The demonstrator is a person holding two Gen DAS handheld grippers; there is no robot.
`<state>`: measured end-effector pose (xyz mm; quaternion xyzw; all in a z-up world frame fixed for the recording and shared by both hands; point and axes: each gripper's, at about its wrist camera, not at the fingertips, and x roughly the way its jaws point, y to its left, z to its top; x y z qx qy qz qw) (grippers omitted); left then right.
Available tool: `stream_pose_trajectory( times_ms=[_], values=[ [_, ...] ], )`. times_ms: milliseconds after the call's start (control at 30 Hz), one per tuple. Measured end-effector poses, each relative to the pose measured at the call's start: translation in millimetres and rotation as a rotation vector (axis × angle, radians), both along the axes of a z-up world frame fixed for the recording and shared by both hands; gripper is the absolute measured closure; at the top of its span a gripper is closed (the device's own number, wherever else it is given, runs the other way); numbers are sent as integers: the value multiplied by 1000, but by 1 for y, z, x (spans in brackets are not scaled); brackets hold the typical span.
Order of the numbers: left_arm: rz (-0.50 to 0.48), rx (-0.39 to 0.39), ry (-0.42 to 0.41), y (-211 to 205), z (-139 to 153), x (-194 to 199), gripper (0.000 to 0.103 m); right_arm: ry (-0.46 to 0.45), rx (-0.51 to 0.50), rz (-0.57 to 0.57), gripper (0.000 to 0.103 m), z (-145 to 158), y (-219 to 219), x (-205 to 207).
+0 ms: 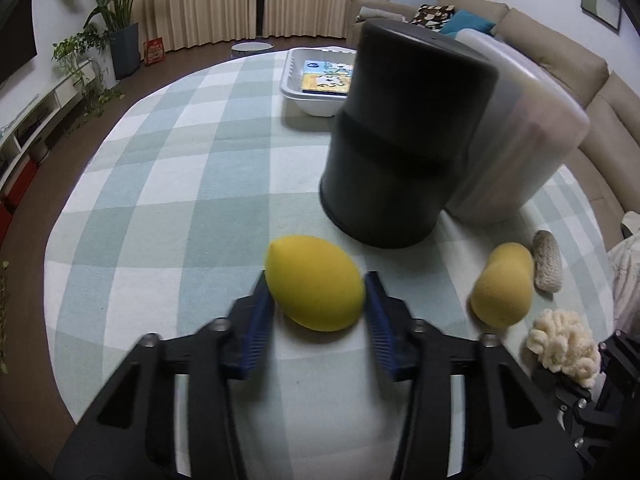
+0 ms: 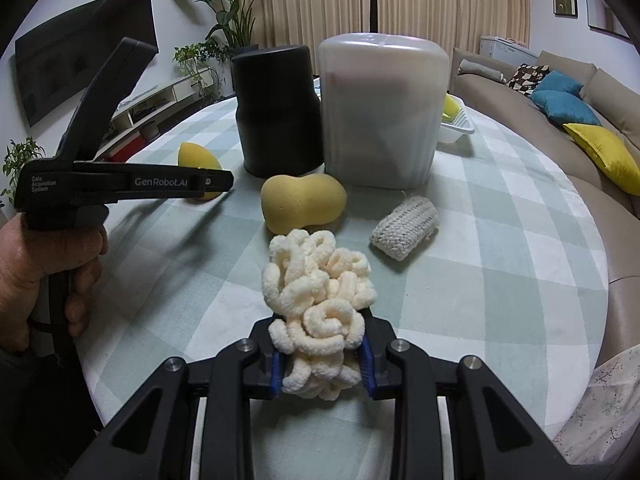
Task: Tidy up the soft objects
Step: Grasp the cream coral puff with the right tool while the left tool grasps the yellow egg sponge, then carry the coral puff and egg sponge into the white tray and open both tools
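The left gripper pinches a yellow egg-shaped sponge on the checked table, at 7 o'clock from the black container. The right gripper clamps a cream chenille scrubber; a peanut-shaped sponge lies at its 12 o'clock, a knitted pad at 2.

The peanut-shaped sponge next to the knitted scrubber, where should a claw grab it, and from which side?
Probably at the narrow waist of the peanut-shaped sponge, coming down from above. It lies flat on the table, the waist is its slimmest part, and the black container crowds it behind.
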<state>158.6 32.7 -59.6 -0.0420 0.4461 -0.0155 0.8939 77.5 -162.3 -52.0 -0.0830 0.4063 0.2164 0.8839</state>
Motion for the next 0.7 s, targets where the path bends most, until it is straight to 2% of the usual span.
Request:
stream_pose_trajectory(
  times_ms=[267, 567, 700],
  values=[
    [-24, 32, -30, -9, 8, -21, 65, -18, -23, 1, 72, 2, 3, -4],
    [-91, -23, -13, -33, 13, -71, 65, -25, -18, -2, 72, 15, -6, -21],
    [-132, -44, -29, -46, 24, -93, 65, -21, -8, -8, 72, 22, -14, -31]
  ],
)
